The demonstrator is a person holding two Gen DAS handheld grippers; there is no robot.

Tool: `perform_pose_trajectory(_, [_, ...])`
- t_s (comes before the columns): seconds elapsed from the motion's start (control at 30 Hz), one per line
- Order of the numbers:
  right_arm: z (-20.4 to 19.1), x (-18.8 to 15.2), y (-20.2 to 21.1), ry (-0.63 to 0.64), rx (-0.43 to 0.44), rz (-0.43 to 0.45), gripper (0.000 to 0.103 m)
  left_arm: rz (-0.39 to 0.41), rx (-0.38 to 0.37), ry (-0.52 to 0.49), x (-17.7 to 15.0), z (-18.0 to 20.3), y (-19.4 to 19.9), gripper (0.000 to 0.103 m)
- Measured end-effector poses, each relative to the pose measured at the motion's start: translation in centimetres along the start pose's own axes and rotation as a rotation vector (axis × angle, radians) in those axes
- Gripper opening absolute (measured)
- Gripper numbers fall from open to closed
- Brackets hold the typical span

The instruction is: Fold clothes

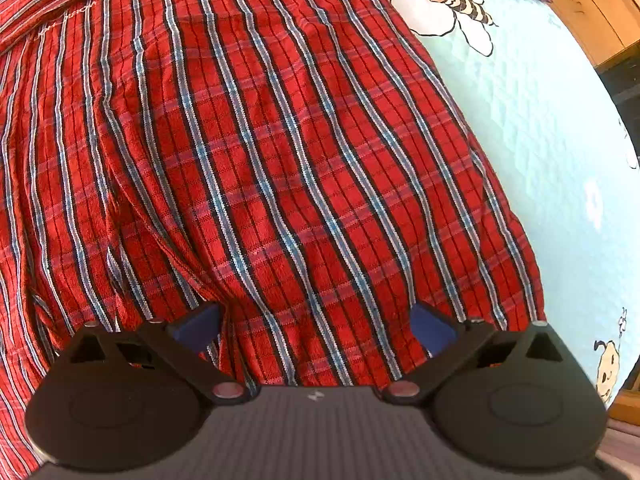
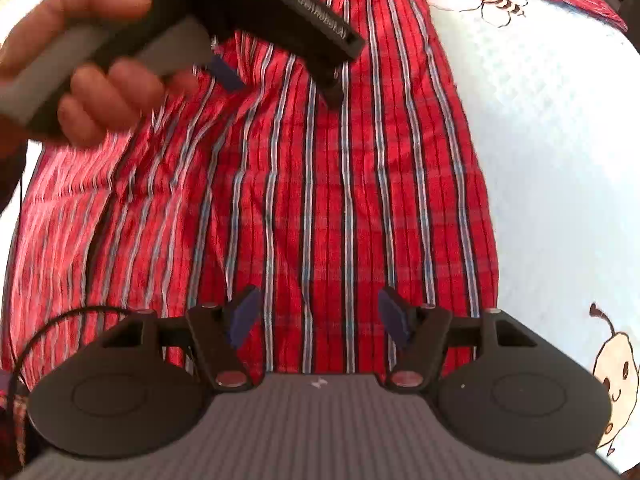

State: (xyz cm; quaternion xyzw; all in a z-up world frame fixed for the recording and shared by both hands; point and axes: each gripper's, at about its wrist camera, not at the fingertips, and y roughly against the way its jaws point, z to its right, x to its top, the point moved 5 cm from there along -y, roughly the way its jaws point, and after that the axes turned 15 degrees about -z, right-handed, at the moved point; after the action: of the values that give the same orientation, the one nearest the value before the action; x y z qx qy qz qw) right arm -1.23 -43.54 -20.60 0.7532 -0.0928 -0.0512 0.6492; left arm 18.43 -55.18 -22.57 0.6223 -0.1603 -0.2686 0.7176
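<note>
While jaws gape, red plaid shirt (image 1: 280,160) on bee-print sheet (image 1: 540,120)

The shirt (image 1: 280,160) is red plaid with blue, white and black stripes, lying on a pale blue quilted sheet (image 1: 540,140) printed with cartoon bees (image 1: 444,0).

We note a pale blue quilted bedcover (image 1: 532,128) printed with cartoon bees (image 1: 444,0), brightly lit. At far right stands a wooden cabinet (image 1: 588,4), a dark gap below it. Another bee print (image 2: 616,376) sits near right.
</note>
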Motion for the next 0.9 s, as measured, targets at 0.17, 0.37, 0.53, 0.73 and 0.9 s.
perform_pose_trajectory(0.17, [0.0, -1.4, -0.6, -0.011, -0.001, -0.063, 0.067, 0.002, -0.001, -0.002, -0.3, 0.1, 0.1, 0.103])
perform_pose_trajectory(0.37, [0.3, 0.3, 0.3, -0.009, -0.004, 0.006, 0.067, 0.006, 0.005, -0.001, 0.1, 0.7, -0.3, 0.103])
perform_pose_trajectory(0.53, [1.9, -3.0, -1.0, -0.044, -0.032, -0.097, 0.067, 0.01, 0.0, -0.01, 0.1, 0.8, -0.5, 0.103])
perform_pose_trajectory(0.73, [0.7, 1.0, 1.0, -0.01, 0.006, 0.037, 0.067, 0.009, -0.032, -0.001, 0.1, 0.5, -0.1, 0.103])
perform_pose_trajectory(0.9, [1.4, -0.8, -1.7, -0.043, 0.012, -0.037, 0.069, 0.018, -0.096, 0.017, -1.3, -1.7, 1.9, 0.095])
